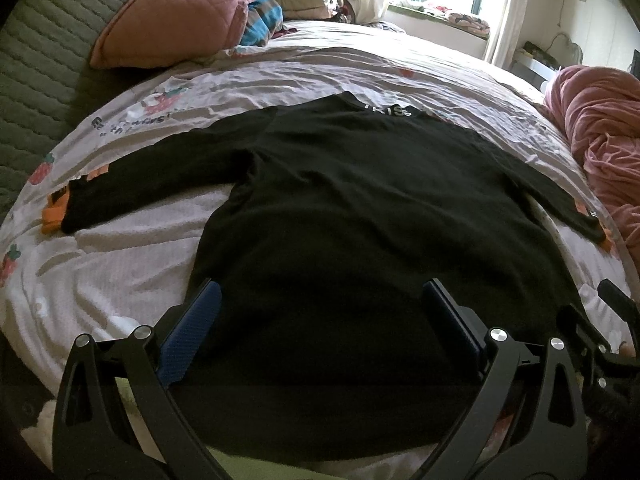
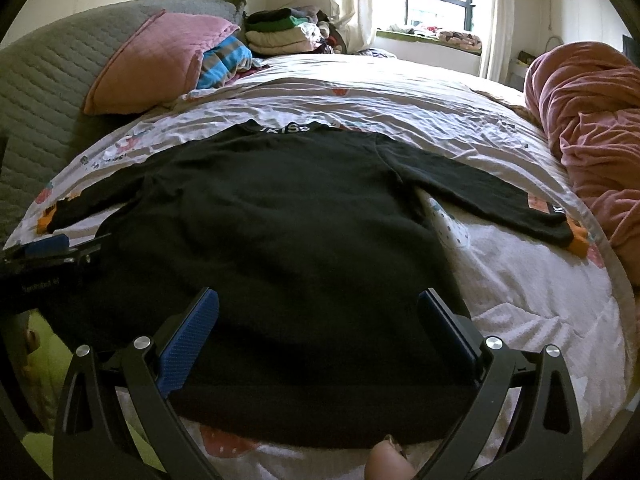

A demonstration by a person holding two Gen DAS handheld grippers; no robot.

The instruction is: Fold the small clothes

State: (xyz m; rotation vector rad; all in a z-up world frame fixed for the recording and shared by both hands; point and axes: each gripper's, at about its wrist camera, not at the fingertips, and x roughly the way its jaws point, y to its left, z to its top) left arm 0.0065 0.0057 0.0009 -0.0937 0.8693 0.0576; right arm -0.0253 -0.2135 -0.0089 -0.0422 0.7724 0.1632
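One black sweater [image 1: 360, 216] flat on wrinkled printed bedsheet [image 1: 280, 68]; pink pillow [image 1: 176, 12] behind.

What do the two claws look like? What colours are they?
Both look alike: the left claw and right claw have black, curved metal arms with cut-out holes, shiny silver round bolts, and two flat fingers covered in bumpy blue rubber pads. No cables show.

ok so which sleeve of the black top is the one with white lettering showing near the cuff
The sleeve stretched toward the pink blanket. White letters sit just above its orange cuff. The other sleeve, on the pink pillow side, shows none.
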